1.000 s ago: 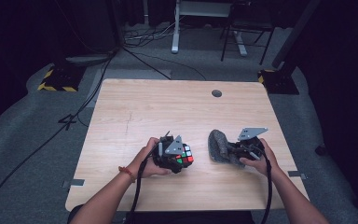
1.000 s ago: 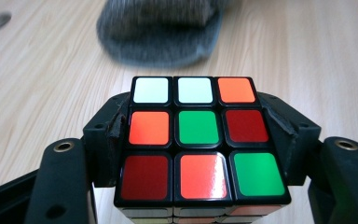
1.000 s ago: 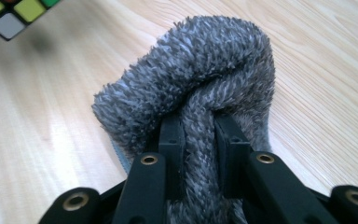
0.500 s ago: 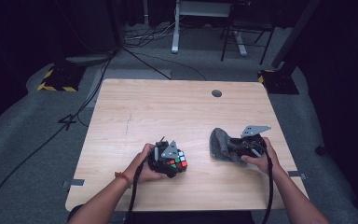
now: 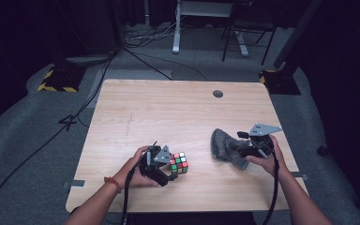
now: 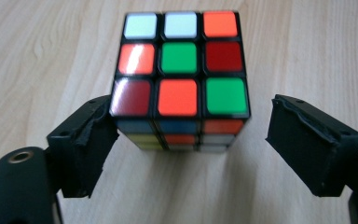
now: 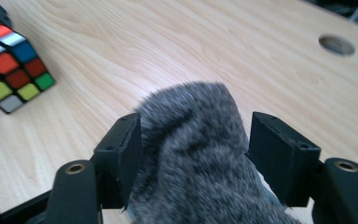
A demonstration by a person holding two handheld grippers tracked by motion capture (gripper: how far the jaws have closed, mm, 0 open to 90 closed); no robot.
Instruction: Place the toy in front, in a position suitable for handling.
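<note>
A scrambled Rubik's cube point(image 5: 179, 163) rests on the wooden table point(image 5: 168, 112) near its front edge. My left gripper point(image 5: 171, 171) reaches around it from the left. Its jaws have just been opening: the cube point(image 6: 179, 79) stands between them, the left jaw at its lower corner and the right jaw clearly apart. To the right, a grey furry piece point(image 5: 225, 145) lies on the table. My right gripper point(image 5: 236, 149) straddles its near end, and its jaws have just been opening too. The fur point(image 7: 196, 140) lies between the spread jaws, unpressed. The cube point(image 7: 14, 65) is also at that view's far left.
A round cable hole point(image 5: 218, 93) sits near the table's far edge. Beyond the table are white desk legs point(image 5: 176, 28), a chair base point(image 5: 243, 37), floor cables and yellow-black striped blocks point(image 5: 56, 79). Bare wood stretches across the table's middle and back.
Both grippers' jaws have spread apart. The left hand has come down toward the front edge and let go of the cube, which now sits on the table. The right jaws have loosened from the fur.
</note>
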